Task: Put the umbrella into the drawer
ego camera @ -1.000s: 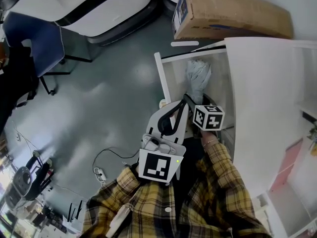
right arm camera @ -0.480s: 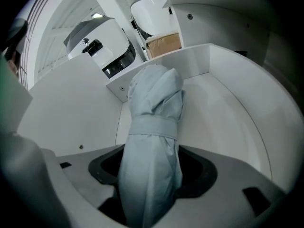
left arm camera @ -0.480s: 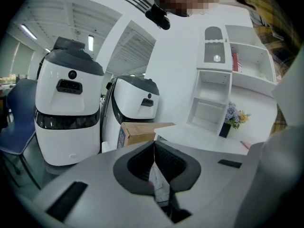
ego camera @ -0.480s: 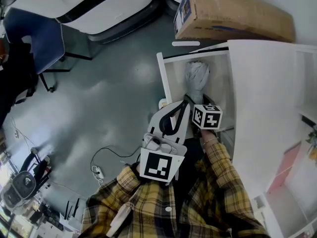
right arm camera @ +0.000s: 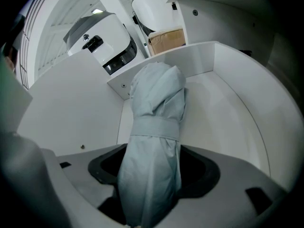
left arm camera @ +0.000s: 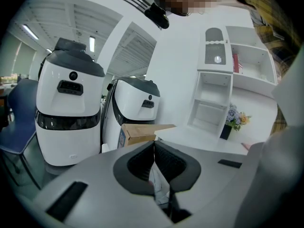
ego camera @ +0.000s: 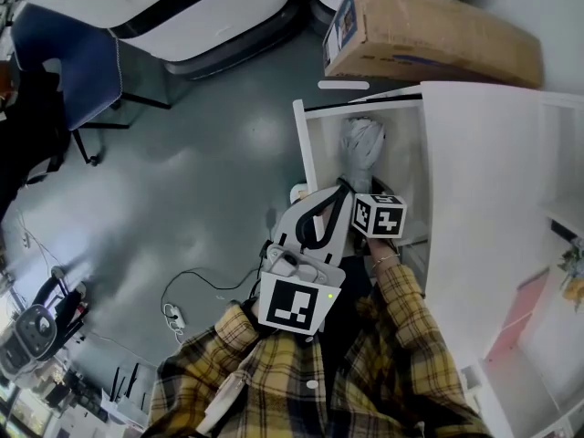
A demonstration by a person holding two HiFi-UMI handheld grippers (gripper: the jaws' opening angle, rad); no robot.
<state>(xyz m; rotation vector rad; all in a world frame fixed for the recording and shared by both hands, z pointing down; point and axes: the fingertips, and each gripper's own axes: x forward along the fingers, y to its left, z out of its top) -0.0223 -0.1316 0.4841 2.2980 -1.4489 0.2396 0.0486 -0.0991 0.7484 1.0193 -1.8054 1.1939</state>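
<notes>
A folded pale grey umbrella (ego camera: 362, 146) with a strap round it lies in the open white drawer (ego camera: 301, 144), pointing to the drawer's far end. My right gripper (ego camera: 358, 179) points steeply down into the drawer. In the right gripper view the umbrella (right arm camera: 154, 137) runs up between the dark pads of the right gripper (right arm camera: 152, 177). Its jaws have just been opening and stand wide, slack round the umbrella. My left gripper (ego camera: 338, 190) hovers by the drawer's near left corner. In its own view the left gripper (left arm camera: 154, 148) is shut with nothing in it.
A white cabinet top (ego camera: 484, 199) overhangs the drawer on the right. A cardboard box (ego camera: 429, 30) lies beyond the drawer. White machines (ego camera: 164, 7) and a blue chair (ego camera: 64, 62) stand at the back left. A cable (ego camera: 192, 290) lies on the grey floor.
The view has drifted a little. The right gripper's marker cube has edged slightly toward the drawer; the umbrella and the left gripper keep their places.
</notes>
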